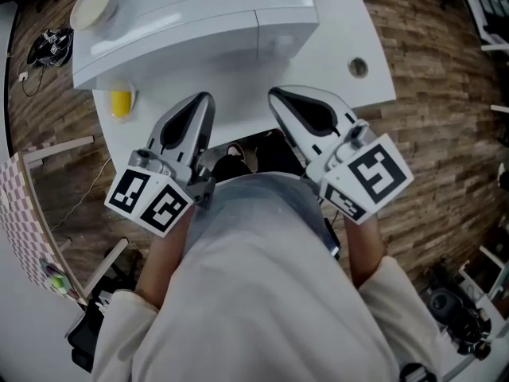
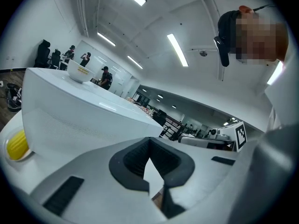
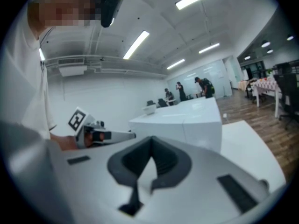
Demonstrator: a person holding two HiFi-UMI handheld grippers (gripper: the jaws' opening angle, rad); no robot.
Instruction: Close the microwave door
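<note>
The fingers [image 2: 126,164] of your left gripper [image 2: 149,141] are pressed together at the tips with nothing between them, and the fingers [image 3: 170,164] of your right gripper [image 3: 150,139] meet the same way, also empty. You hold both close in front of your body, side by side and slightly apart, their tips pointing towards the near edge of the white table [image 1: 350,14]. That table stands on a wooden plank floor [image 1: 445,94]. The white microwave [image 1: 191,30] sits on the table straight ahead of you, just beyond the fingertips, and neither gripper touches it. Its front faces you, a vertical seam divides the wider left part from the narrower right part, and the door looks flush with the front in the head view and in the right gripper view. A pale bowl [image 1: 94,5] rests on top of the microwave near its far left corner. On the table to the left of the microwave lies a small yellow object [image 1: 120,102], in what looks like a shallow dish; the left gripper view shows it low at its left edge. To the right of the microwave the tabletop has a small round cable hole [image 1: 358,68].
</note>
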